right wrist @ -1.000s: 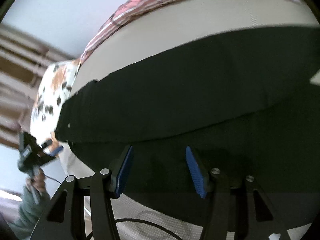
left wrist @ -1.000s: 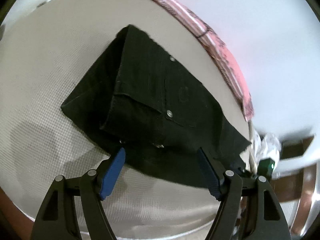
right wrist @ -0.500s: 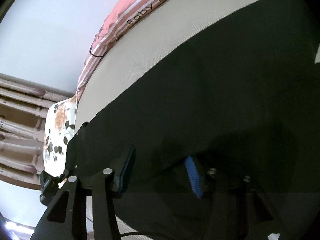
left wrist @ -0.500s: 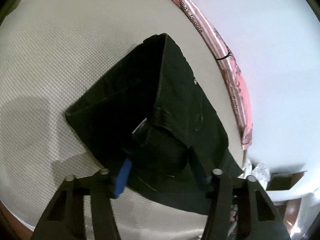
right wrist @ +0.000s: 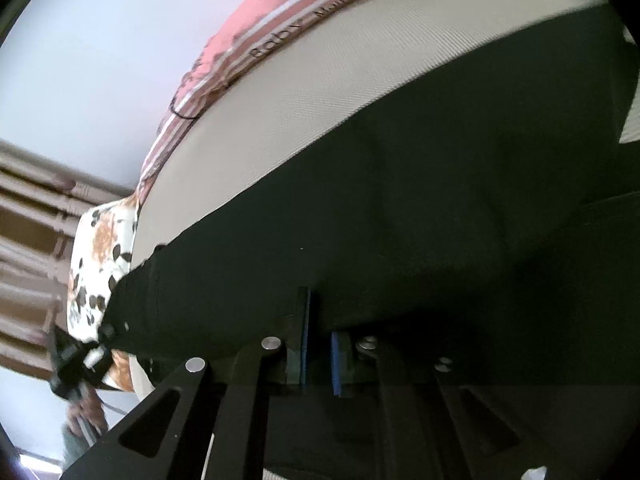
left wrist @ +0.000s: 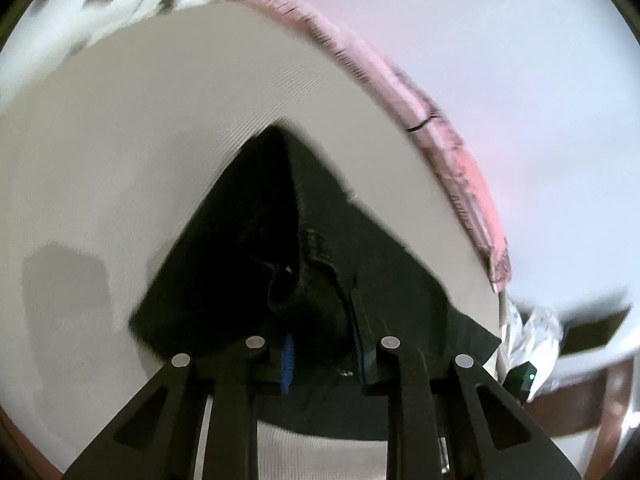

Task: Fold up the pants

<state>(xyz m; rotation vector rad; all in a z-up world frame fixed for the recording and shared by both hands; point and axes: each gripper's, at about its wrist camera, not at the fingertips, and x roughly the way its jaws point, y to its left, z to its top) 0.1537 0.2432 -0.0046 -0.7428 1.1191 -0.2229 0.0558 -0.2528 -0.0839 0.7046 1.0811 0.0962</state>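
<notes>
One pair of black pants (left wrist: 248,248) lies on a bed's pale woven mattress (left wrist: 120,152), and two tongs work on it, one at each end. In the left wrist view the pants form a folded wedge that narrows to a point far from the camera, its wide end bunched up near the lens. The left tongs (left wrist: 324,354) have just been closing and now pinch that thick bunch of black cloth between their two blue pads (left wrist: 286,356). One pink striped cloth (left wrist: 460,152) edges the mattress along its far side.

In the right wrist view the pants (right wrist: 400,208) stretch as one long dark band, its long axis slanting from lower left up to upper right, parallel to the pink striped border (right wrist: 248,40). The right tongs (right wrist: 319,354) have just been closing too; their pads stand almost together with a thin fold of the near edge nipped between. One spotted cushion (right wrist: 96,268) sits at the bed's left end.
</notes>
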